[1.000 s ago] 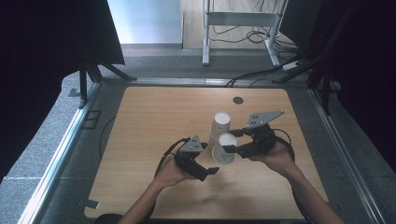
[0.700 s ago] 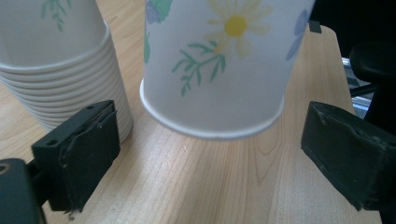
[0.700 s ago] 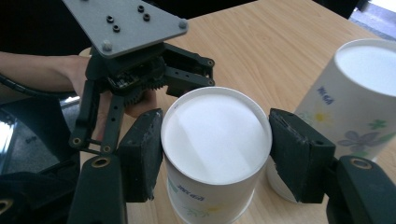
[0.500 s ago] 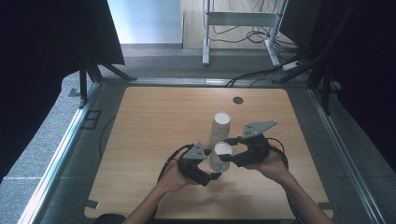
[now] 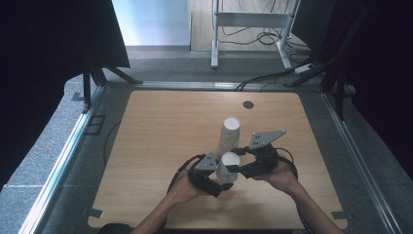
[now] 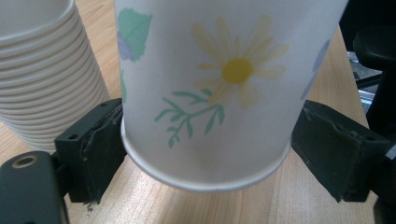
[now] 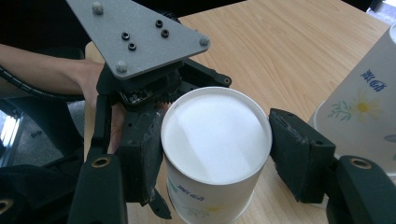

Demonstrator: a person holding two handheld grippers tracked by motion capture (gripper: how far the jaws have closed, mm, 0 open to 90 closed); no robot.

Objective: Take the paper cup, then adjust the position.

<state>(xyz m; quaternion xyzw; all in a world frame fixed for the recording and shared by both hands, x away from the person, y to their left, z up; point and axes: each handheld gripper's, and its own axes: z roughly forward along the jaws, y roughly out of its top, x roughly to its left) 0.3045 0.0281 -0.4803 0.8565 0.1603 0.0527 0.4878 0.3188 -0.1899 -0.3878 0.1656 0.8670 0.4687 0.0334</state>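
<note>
When looked at from the high view, found a tall stack of white paper cups [image 5: 228, 132] standing mid-table on the pale wooden table [image 5: 160, 146]. Found too, at 6 o'clock of it and near, a single white flower-printed paper cup [image 5: 228, 166], caught between the left gripper [image 5: 220, 184] at its 7 o'clock and the right gripper [image 5: 237, 168] at its 3 o'clock.

From the left gripper view, saw that cup [image 6: 210, 93] raised off the wood, both black jaws pressed to its lower wall at 9 and 3 o'clock, with the stack [image 6: 42, 70] behind at 10 o'clock.

From the right gripper view, saw the cup's round white end [image 7: 215, 135] facing the camera, jaws closed against both sides. Could not tell mouth from base.

Judged two risks: thin paper crushed by a double squeeze, or dropped if one grip let go before the other held firm.

Compared with a second ago: then just beside the stack, in the right gripper alone; since carried toward 6 o'clock and met by the left.
</note>
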